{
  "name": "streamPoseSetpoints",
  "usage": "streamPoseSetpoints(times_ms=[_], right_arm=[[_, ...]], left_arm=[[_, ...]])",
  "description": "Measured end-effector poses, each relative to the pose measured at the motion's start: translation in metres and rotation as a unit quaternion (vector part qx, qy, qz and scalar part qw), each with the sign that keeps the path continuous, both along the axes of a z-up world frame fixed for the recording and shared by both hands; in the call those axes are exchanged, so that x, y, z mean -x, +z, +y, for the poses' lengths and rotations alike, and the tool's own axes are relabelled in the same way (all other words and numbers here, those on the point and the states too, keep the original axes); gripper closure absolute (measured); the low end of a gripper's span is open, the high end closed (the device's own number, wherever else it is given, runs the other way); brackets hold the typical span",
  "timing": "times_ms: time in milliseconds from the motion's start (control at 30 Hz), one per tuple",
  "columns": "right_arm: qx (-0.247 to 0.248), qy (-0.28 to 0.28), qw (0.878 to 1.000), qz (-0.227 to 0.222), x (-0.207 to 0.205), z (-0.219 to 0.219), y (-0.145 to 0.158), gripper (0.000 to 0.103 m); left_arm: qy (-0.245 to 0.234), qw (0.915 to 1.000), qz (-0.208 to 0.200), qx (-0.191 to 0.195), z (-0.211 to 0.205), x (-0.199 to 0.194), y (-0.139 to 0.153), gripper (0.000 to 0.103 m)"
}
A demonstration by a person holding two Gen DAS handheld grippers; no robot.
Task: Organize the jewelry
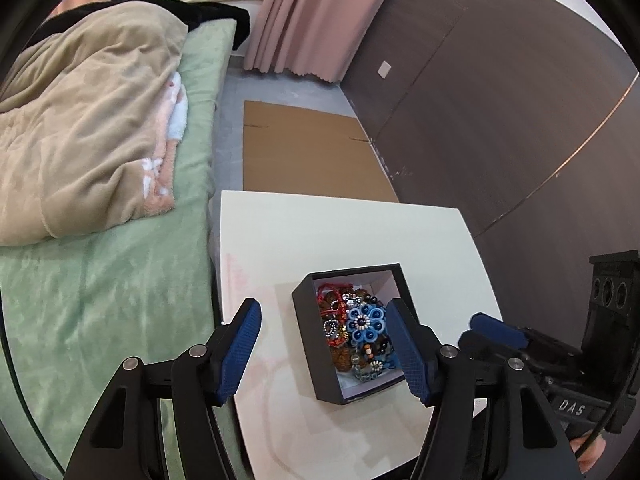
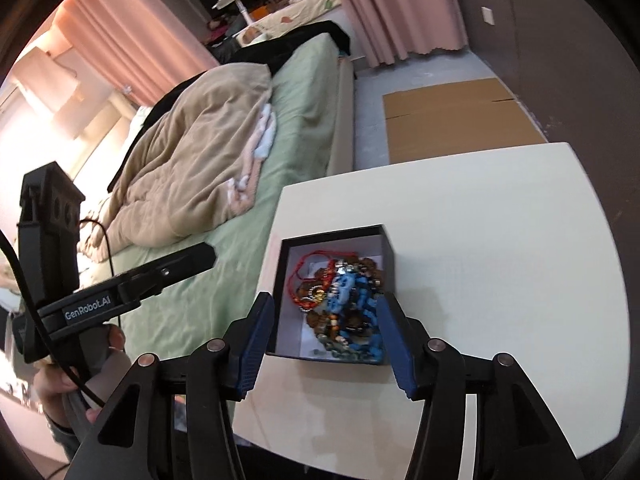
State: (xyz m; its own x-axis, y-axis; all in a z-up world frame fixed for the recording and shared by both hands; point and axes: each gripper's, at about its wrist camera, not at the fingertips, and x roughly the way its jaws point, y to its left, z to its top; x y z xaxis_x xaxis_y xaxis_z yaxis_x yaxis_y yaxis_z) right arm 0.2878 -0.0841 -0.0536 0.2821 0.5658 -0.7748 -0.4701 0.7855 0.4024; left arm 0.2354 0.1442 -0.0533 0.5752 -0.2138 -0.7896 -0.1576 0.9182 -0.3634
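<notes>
Jewelry [image 2: 340, 304] sits tangled in a black box [image 2: 386, 256] just ahead of both wide-open grippers [image 1: 324, 348] [image 2: 326, 340], looks light, floppy and easily snagged, so grab one loose red string [image 2: 308, 260].

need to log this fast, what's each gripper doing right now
left gripper: open, holding nothing, above the jewelry box.
right gripper: open, holding nothing, at the same box.

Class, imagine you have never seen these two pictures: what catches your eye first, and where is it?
First, the open black square box on the white table, heaped with tangled beaded jewelry, a blue flower-shaped piece on top. Both blue-padded tools, left tool and right tool, stand open around it.
</notes>
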Motion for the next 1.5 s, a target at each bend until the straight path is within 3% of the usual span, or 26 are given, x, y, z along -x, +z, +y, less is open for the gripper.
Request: streamPoseSetpoints(times_ms=[167, 300, 367, 467, 533, 633, 733, 800, 1000, 1500], right_arm=[[0.009, -0.028, 0.999, -0.013, 0.008, -0.020, 0.018, 0.048], [0.013, -0.050, 0.997, -0.050, 0.019, -0.037, 0.038, 0.033], [0.017, -0.056, 0.996, -0.064, 0.024, -0.045, 0.045, 0.032], [0.027, -0.066, 0.995, -0.071, 0.028, -0.056, 0.048, 0.032], [0.033, -0.072, 0.994, -0.076, 0.031, -0.062, 0.046, 0.031], [0.046, -0.082, 0.993, -0.068, 0.034, -0.071, 0.041, 0.027], [0.048, -0.088, 0.992, -0.080, 0.040, -0.077, 0.044, 0.015], [0.042, -0.093, 0.990, -0.093, 0.047, -0.082, 0.050, 0.001], [0.037, -0.113, 0.987, -0.112, 0.061, -0.101, 0.051, 0.000], [0.043, -0.082, 0.984, -0.151, 0.111, -0.121, 0.055, 0.000]], left_arm=[[-0.006, 0.9996, -0.017, -0.021, -0.010, 0.008, 0.011, 0.025], [-0.003, 0.9983, -0.047, -0.034, -0.019, 0.014, 0.020, 0.022], [0.006, 0.9979, -0.056, -0.032, -0.022, 0.014, 0.026, 0.022], [0.007, 0.9966, -0.077, -0.030, -0.030, 0.020, 0.041, 0.017], [0.003, 0.9942, -0.097, -0.047, -0.040, 0.027, 0.052, 0.010], [-0.003, 0.9906, -0.119, -0.066, -0.052, 0.036, 0.062, 0.007], [-0.005, 0.9894, -0.123, -0.077, -0.061, 0.044, 0.062, 0.005], [-0.008, 0.9888, -0.123, -0.085, -0.066, 0.050, 0.061, 0.005], [-0.039, 0.9824, -0.139, -0.118, -0.094, 0.077, 0.060, 0.000], [-0.017, 0.9737, -0.165, -0.156, -0.115, 0.135, 0.056, 0.001]])
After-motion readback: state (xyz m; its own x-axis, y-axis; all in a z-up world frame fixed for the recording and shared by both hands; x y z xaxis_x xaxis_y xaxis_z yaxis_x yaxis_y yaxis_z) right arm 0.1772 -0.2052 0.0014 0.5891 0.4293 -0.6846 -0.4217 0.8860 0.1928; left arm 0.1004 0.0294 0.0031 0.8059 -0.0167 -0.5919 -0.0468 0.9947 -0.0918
